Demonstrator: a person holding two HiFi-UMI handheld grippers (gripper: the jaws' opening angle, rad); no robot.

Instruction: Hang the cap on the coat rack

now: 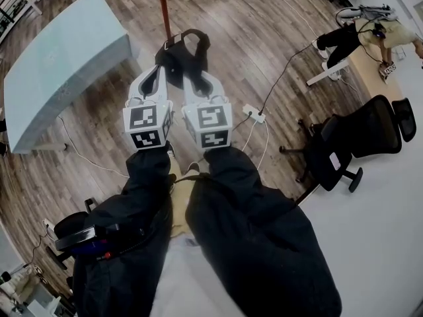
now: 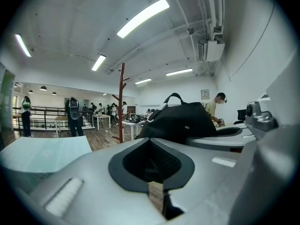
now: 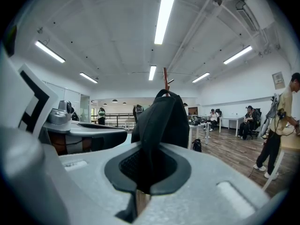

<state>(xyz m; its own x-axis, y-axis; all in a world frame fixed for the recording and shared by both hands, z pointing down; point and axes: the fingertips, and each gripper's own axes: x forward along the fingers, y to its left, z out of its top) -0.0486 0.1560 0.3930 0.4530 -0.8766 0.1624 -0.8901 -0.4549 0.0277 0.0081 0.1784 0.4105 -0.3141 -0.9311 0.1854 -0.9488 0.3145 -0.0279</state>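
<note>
My right gripper [image 3: 147, 167] is clamped on the black cap [image 3: 161, 118]; the fabric rises straight up out of its closed jaws and hides most of what lies ahead. My left gripper [image 2: 152, 165] rides just beside it with its jaws together and nothing between them, so it carries no load. From the head view the cap hangs in front of both gripper tips, above the wooden floor, and the reddish coat rack [image 2: 122, 102] stands ahead, not yet within reach as far as I can judge. The step in hand is the carry to the rack, and I think the hang depends on the approach. The rack's pegs branch off high on the pole, so I want to lift the cap well above its present level before I close in. The strap loop at the back stands up clear of the crown, which looks like the easiest part to drop over a peg. I would lead with that loop, come at a peg from its open end, and use the free left gripper to steady the crown if it swings. The pale table [image 1: 59, 51] lies off to the left, clear of my path.
</note>
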